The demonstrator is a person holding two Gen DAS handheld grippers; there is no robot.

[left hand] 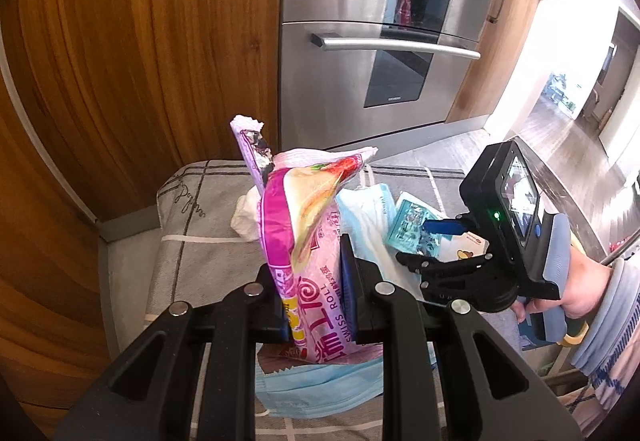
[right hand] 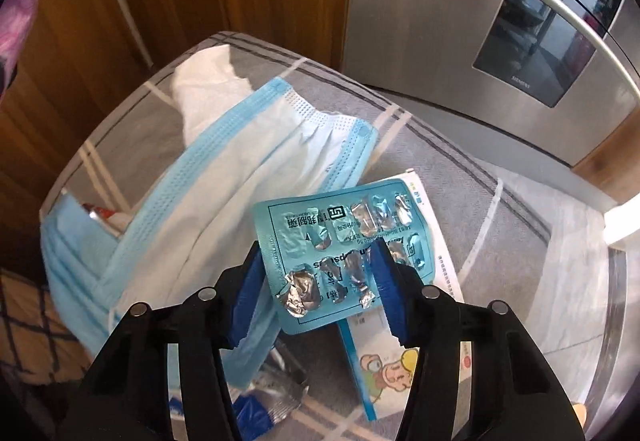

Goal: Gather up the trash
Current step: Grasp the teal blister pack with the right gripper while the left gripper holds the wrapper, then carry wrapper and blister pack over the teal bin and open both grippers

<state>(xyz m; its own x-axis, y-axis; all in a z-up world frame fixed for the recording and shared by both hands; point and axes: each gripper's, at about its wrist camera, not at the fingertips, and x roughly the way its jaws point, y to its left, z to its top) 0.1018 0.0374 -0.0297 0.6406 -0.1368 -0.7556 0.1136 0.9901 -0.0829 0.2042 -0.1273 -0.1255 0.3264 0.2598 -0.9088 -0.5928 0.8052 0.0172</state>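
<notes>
Pink and shiny, the snack wrapper (left hand: pixel 308 261) stood up tall in our left gripper (left hand: pixel 316 305), whose jaws were nearly shut and squeezed it tight. Our right gripper (right hand: pixel 320 281) hung over the blue pill sheet (right hand: pixel 340 253). Its jaws stood half open, one on each side of the sheet. We could not tell if the pads pressed on it yet.

We thought we were in the middle of picking up trash, with one piece in hand and the next one about to be grabbed. The next move would call for a gentle close on the thin sheet, and then a lift, because it could bend or slip out.

More trash lay on the grey checked cloth (right hand: pixel 460 177): a blue face mask (right hand: pixel 224 177), a white tissue (right hand: pixel 208 77) behind it, and a small box with a cartoon (right hand: pixel 400 369) under the pill sheet. Something silver poked out under the mask, but we could not make out what it was. We saw no bin anywhere.
</notes>
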